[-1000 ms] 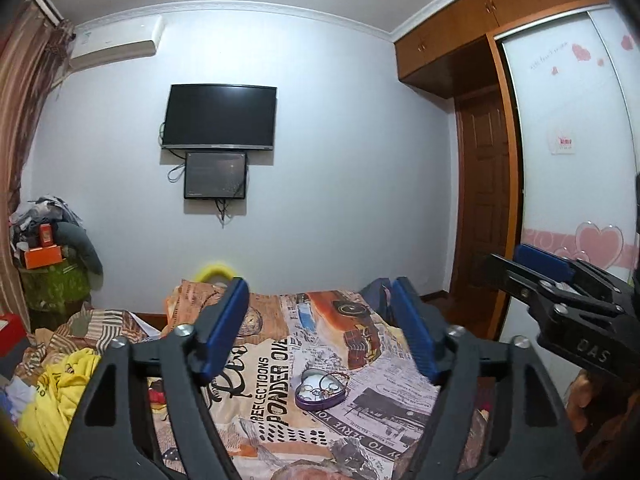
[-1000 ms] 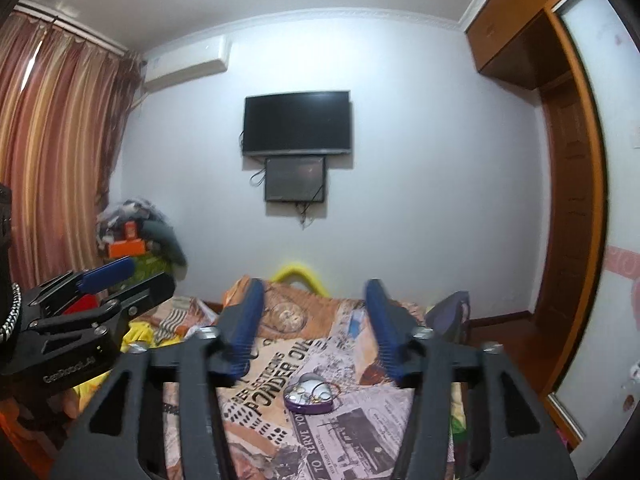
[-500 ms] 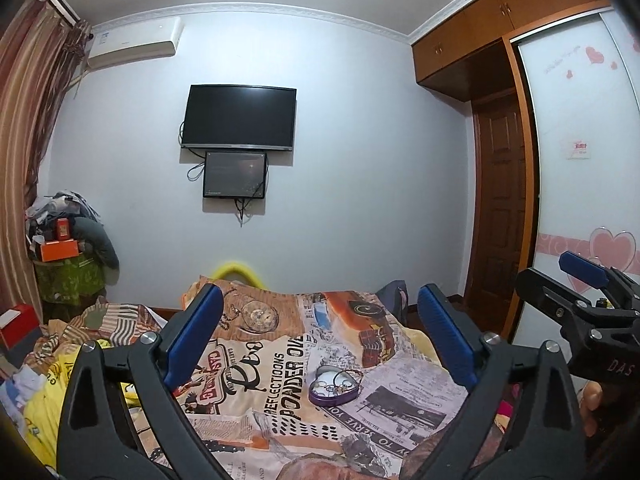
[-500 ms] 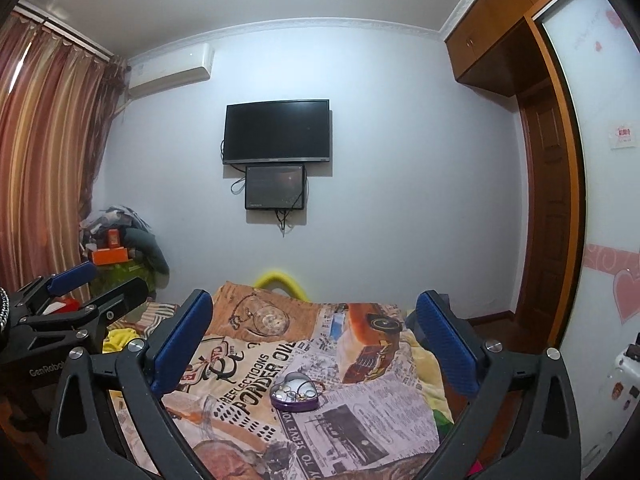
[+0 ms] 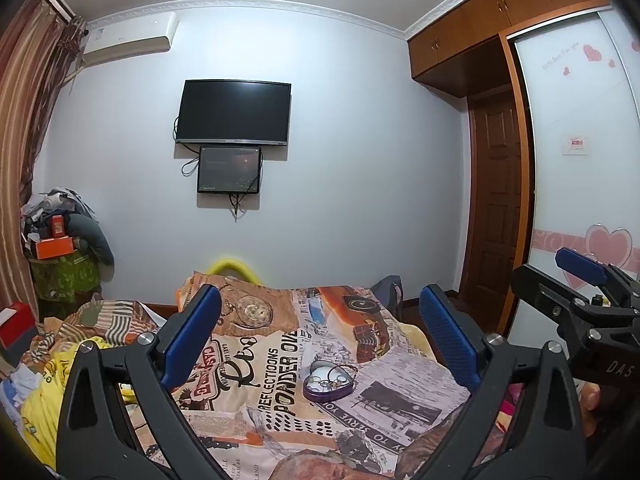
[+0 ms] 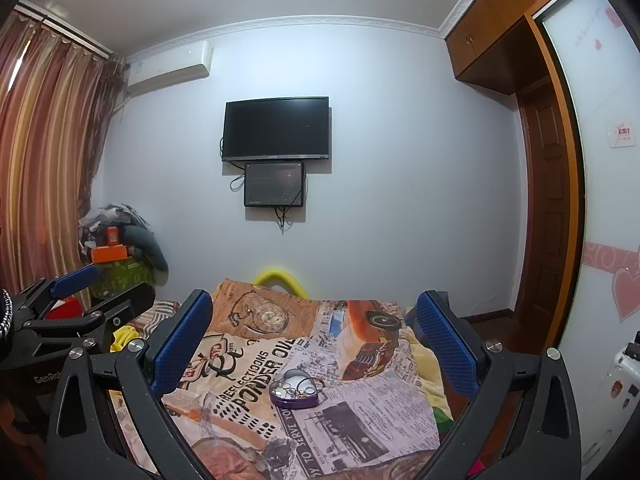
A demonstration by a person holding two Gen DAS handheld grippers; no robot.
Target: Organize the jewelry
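Note:
A purple heart-shaped tin point(image 5: 328, 382) with rings and other small jewelry inside lies open on the printed bedspread point(image 5: 256, 364); it also shows in the right wrist view point(image 6: 295, 393). My left gripper point(image 5: 320, 332) is wide open and empty, held above and short of the tin. My right gripper point(image 6: 314, 336) is wide open and empty, likewise above and short of the tin. The right gripper shows at the right edge of the left wrist view point(image 5: 580, 292), and the left gripper at the left edge of the right wrist view point(image 6: 80, 300).
Crumpled yellow and striped clothes point(image 5: 60, 344) lie on the bed's left side. A piled stand with orange boxes point(image 5: 60, 248) is by the curtain. A TV point(image 5: 234, 112) hangs on the far wall. A wardrobe and wooden door point(image 5: 500, 208) stand to the right.
Both grippers have opened from a narrower gap to wide open. Both cameras have pulled back and up a little, so the tin sits lower between the fingers.

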